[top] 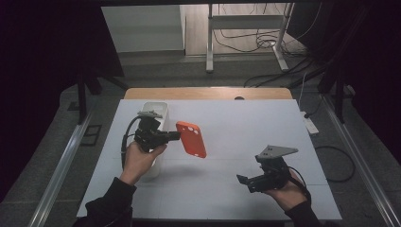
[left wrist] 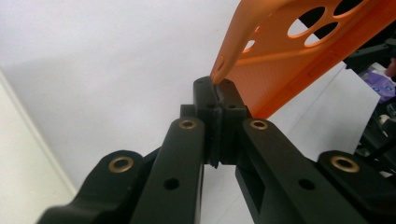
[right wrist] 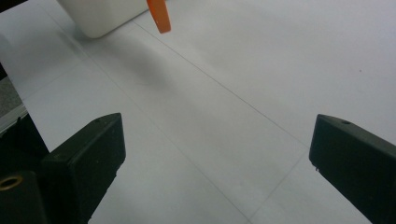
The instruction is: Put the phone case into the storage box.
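Orange plastic phone case (top: 191, 139), the perforated kind with round cut-outs, hangs in the air over the white tabletop (top: 246, 132), and I have it by one thin edge in my left gripper (top: 176, 136). In the left gripper view the pads are clamped tight together on that rim (left wrist: 218, 70), and the rest of the shell juts out unsupported to one side. That's my first worry: such a narrow bite on a slick lip could let the case pivot or slide out if I swing the hand too briskly, and it would drop flat onto the tabletop.

My right gripper (top: 245, 182) sits well apart, low near the front edge, its jaws spread wide with nothing between them. From the right gripper view I see the case's lower tip (right wrist: 159, 16) far ahead, beside the white rectangular plastic container (right wrist: 100, 16). If I bring that gripper in for a second hold, I judge that misjudging the angle is the risk: a pad could knock the free end and lever the case out of the left grip before I close.

The container stands just behind my left hand (top: 137, 161) in the high view. A careless backward move could bump it and tip it.
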The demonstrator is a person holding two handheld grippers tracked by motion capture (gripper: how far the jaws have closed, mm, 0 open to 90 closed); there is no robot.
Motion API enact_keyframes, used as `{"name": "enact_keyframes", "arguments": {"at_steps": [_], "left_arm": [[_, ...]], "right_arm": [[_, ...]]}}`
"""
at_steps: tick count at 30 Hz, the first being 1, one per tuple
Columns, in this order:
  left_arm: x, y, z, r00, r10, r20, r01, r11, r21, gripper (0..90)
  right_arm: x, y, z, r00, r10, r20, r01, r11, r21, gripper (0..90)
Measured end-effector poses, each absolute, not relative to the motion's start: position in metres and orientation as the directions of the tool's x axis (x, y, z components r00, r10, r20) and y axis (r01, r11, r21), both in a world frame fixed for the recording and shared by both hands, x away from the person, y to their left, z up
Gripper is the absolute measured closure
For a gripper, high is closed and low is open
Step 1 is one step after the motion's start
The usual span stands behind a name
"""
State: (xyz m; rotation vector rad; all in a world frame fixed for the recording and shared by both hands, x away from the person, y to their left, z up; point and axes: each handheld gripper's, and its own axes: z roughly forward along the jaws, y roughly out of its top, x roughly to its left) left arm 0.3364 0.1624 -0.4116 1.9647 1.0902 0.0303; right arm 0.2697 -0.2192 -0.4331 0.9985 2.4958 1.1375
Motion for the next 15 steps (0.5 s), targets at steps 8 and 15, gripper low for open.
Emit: {"name": "enact_keyframes", "arguments": {"at_steps": [8,15], "left_arm": [[0.341,0.168,-0.411,0.602,0.712,-0.362,0.687,-0.230,0.690,89.2],[0.346,0.172,-0.407,0.592,0.720,-0.363,0.690,-0.219,0.690,89.2]], "right_arm": [[0.263,-0.231,-0.436,-0.727,0.684,0.064,0.508,0.472,0.720,2.1],[0.259,-0.242,-0.438,-0.703,0.708,0.064,0.525,0.457,0.718,0.0]]}}
